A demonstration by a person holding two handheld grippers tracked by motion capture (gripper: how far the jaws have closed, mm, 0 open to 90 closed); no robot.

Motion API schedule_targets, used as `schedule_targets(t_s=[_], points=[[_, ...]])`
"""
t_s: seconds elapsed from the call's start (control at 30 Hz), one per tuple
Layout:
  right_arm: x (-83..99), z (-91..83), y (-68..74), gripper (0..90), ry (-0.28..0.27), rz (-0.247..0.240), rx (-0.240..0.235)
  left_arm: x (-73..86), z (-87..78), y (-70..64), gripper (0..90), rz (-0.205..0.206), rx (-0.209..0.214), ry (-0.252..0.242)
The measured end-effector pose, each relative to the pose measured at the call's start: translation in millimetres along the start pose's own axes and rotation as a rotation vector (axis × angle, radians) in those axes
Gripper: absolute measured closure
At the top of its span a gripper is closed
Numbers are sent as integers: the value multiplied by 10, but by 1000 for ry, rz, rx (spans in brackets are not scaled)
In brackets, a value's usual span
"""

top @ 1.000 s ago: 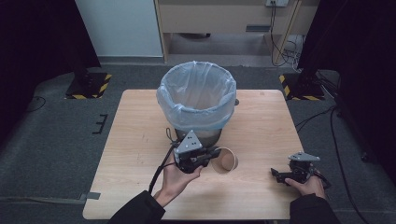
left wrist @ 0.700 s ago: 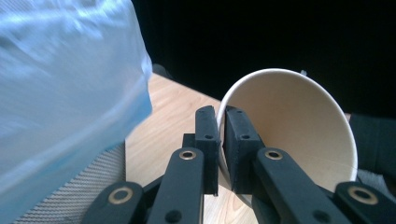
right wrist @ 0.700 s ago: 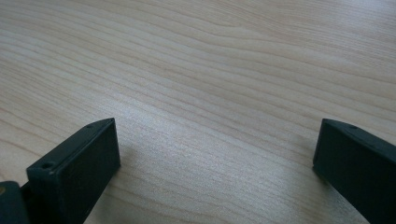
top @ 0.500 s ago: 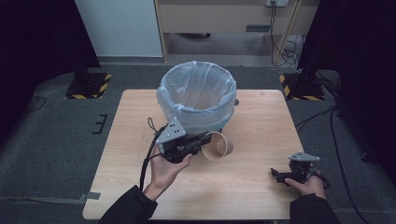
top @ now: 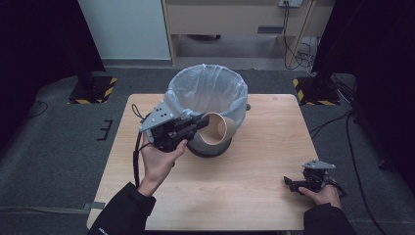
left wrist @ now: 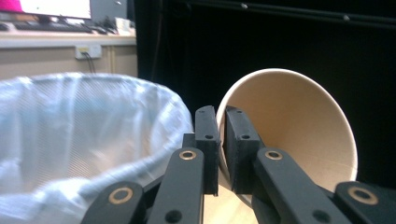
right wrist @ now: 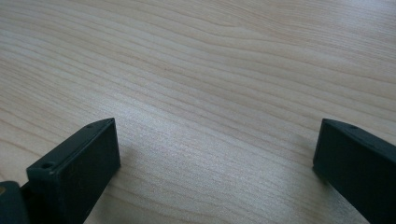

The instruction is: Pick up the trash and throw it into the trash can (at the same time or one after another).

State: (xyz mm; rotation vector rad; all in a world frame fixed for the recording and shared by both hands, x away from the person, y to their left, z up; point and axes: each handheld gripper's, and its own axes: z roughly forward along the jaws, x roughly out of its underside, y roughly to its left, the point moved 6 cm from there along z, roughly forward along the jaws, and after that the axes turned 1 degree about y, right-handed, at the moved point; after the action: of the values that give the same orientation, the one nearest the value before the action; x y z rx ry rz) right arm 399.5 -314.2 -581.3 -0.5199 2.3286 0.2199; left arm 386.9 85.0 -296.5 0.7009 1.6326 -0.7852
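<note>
Left gripper: pinching the wall of a paper cup between its two black jaws, one jaw inside the mouth, one outside; sitting centre-left in the high view.
Cup position: lying on its side in the grip, lifted off the table, mouth facing the camera; hanging just in front of the lower right rim of the lined bin, not yet over the opening.
Left gripper view: cup filling the right half of the frame, bin liner spreading across the left half.
Progress: pickup looking done; carrying over the rim and letting go looking like what is left, judging by the cup at the bin.
Bin edge: plastic rim standing at about cup level, so the cup is likely needing more height before crossing.
Open room: bin mouth wide, nothing lying inside that I can make out.
Right gripper: resting low at lower right of the high view, jaws spread, holding nothing, bare wood between them.
Table edges: right hand sitting near the front edge, well apart from the bin.
</note>
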Motion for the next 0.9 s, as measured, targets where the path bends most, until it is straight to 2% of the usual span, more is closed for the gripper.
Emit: schedule_targets(t_s=[0.13,0.17,0.27,0.43,0.63,0.67,0.77,0.8,0.83,0.87,0.9], points=[[0,0,0,8,0,0,0,-120,-24,92,843,1,-29,-21],[0,0,0,8,0,0,0,-196,-33,151,844,-3,-42,-34],[0,0,0,8,0,0,0,-292,-41,235,843,-22,-56,-53],[0,0,0,8,0,1,-1,-390,-40,328,843,-19,-88,-68],[-1,1,-1,8,-1,-1,0,-524,14,570,843,-16,-170,-83],[-1,1,-1,8,-1,-1,0,-524,14,570,843,-16,-170,-83],[-1,1,-1,8,-1,-1,0,-533,90,718,843,-8,-217,-83],[-1,1,-1,8,-1,-1,0,-533,90,718,843,-8,-217,-83],[-1,1,-1,8,-1,-1,0,-519,141,800,843,-5,-245,-75],[-1,1,-1,8,-1,-1,0,-519,141,800,843,-5,-245,-75],[-2,2,1,8,-2,2,-1,-501,189,892,843,2,-284,-70]])
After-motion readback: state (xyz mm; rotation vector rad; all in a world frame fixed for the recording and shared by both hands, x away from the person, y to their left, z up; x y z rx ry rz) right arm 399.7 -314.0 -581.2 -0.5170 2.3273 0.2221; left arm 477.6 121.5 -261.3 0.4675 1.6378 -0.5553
